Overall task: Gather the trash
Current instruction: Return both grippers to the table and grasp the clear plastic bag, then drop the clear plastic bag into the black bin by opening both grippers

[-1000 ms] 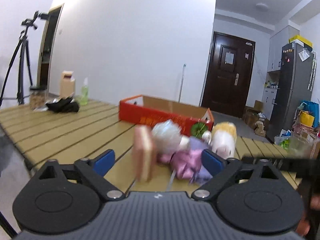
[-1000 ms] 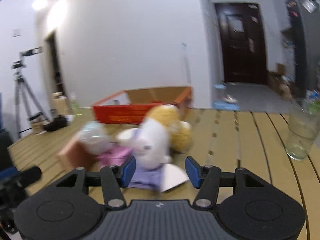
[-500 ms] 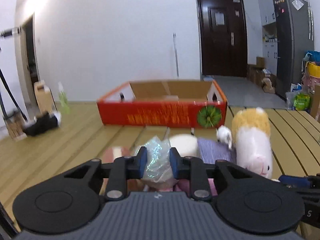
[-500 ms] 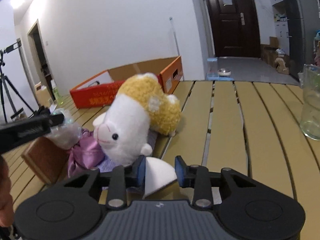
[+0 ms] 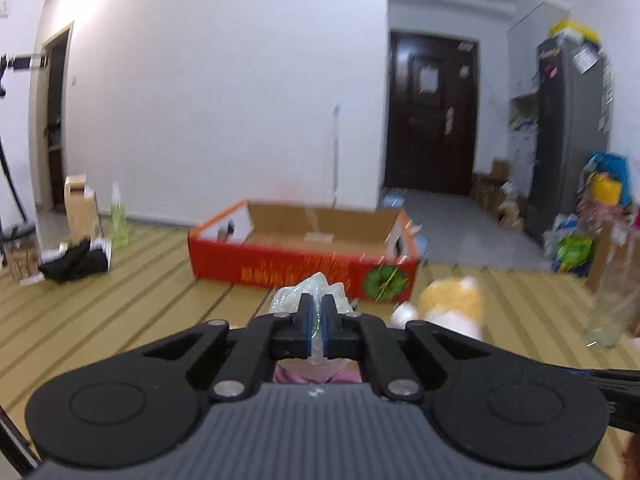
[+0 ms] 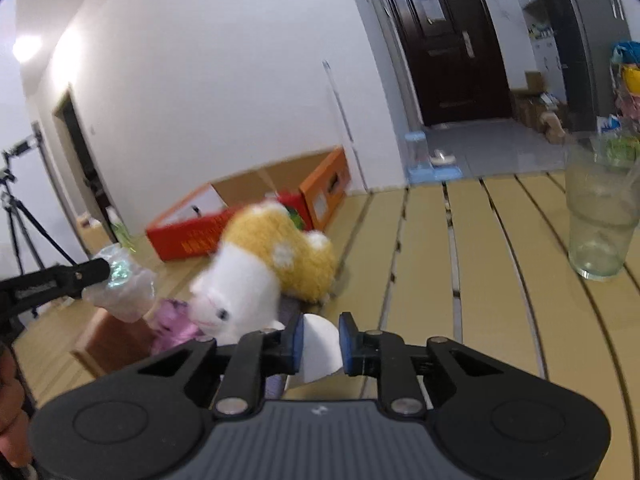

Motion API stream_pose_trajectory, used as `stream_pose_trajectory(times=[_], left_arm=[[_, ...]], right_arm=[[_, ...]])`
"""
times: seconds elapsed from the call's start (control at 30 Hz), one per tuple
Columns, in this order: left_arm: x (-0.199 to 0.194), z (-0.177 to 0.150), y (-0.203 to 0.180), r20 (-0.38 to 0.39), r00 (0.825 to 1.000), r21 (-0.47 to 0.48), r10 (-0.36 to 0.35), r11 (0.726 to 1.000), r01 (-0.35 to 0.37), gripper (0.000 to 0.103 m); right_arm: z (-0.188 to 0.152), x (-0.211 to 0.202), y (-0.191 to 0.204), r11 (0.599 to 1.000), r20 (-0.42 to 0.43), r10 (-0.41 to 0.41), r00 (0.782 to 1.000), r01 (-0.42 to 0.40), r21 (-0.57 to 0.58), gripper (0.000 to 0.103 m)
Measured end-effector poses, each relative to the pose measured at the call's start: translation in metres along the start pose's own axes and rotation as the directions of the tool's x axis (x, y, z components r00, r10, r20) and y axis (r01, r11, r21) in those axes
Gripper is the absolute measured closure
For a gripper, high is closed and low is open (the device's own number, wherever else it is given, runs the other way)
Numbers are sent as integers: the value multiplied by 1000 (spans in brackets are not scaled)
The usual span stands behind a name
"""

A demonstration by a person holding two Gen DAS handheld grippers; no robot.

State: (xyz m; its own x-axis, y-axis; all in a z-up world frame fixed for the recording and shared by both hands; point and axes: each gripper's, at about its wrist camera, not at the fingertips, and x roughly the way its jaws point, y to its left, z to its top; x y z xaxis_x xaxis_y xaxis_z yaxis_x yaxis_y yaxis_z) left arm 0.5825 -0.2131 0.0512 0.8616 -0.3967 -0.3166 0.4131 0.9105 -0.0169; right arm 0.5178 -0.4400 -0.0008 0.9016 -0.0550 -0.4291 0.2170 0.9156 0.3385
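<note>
My left gripper [image 5: 318, 316] is shut on a crumpled clear plastic wrapper [image 5: 316, 286] and holds it above the wooden slat table [image 5: 120, 312]. The right wrist view shows that wrapper [image 6: 124, 292] hanging from the left fingertips, off the table. My right gripper [image 6: 320, 340] has a white paper scrap [image 6: 318, 346] between its blue pads, and its jaws are closing, with both pads touching the scrap. A red cardboard box [image 5: 304, 266] stands open at the back of the table. A purple wrapper [image 6: 172, 320] lies beside a white and yellow plush toy [image 6: 272, 264].
A brown block [image 6: 112, 340] lies under the held wrapper. An empty drinking glass [image 6: 600, 216] stands at the right. At the far left are a black cloth [image 5: 76, 264], a green bottle [image 5: 119, 220] and a small carton [image 5: 80, 204]. A hand shows at the lower left.
My left jaws closed on the clear plastic wrapper and lifted it off the pile. My right jaws narrowed around the white paper scrap.
</note>
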Motion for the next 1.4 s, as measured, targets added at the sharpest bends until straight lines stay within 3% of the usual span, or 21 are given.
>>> stream_pose_trajectory(times=[0.1,0.17,0.27,0.4,0.47,0.6,0.67,0.73,0.83,0.93,1.0,1.03,1.07,1.23,1.4], left_arm=[[-52,4,14,93,994,25,-61,998,59,98],[-81,1,23,91,995,48,-43,998,39,98],[-118,-13,41,56,998,67,24,997,-28,98],[-151,-49,75,-55,995,12,83,997,-82,98],[-157,-68,92,-119,990,-55,80,995,-87,98],[-149,-116,127,-275,961,-224,9,972,-73,98],[-133,-143,137,-372,928,-278,-21,956,-90,98],[-118,-170,140,-441,897,-268,-36,959,-93,98],[-93,-203,136,-523,852,-155,2,983,-97,98],[-76,-226,145,-586,810,-189,-19,975,-114,96],[-68,-232,147,-602,798,-202,-30,973,-116,86],[-65,-233,146,-616,787,-196,-22,972,-127,68],[-62,-233,144,-626,780,-192,-24,974,-124,56],[-60,-228,133,-644,765,-132,3,984,-116,54],[-57,-227,135,-654,756,-116,20,985,-127,52]], right_arm=[[-2,-18,15,993,16,114,993,-114,-38,85],[-7,-25,29,983,16,175,984,-174,-64,85],[-18,-29,55,961,-25,264,964,-265,-80,85],[-45,-38,100,914,-126,370,920,-385,-125,85],[-61,-42,123,890,-190,388,902,-421,-177,84],[-107,-41,162,848,-344,333,878,-439,-298,84],[-134,-33,175,821,-433,280,857,-448,-354,83],[-160,-24,185,788,-492,213,844,-446,-424,82],[-194,-9,195,748,-546,115,830,-434,-502,81],[-215,8,197,738,-582,37,813,-415,-533,79],[-223,17,196,738,-588,-4,809,-394,-547,74],[-225,20,196,736,-592,-16,806,-391,-553,74],[-227,22,197,733,-595,-22,804,-391,-556,74],[-226,28,196,722,-601,-39,798,-394,-569,63],[-219,30,189,720,-601,-39,798,-394,-571,61]])
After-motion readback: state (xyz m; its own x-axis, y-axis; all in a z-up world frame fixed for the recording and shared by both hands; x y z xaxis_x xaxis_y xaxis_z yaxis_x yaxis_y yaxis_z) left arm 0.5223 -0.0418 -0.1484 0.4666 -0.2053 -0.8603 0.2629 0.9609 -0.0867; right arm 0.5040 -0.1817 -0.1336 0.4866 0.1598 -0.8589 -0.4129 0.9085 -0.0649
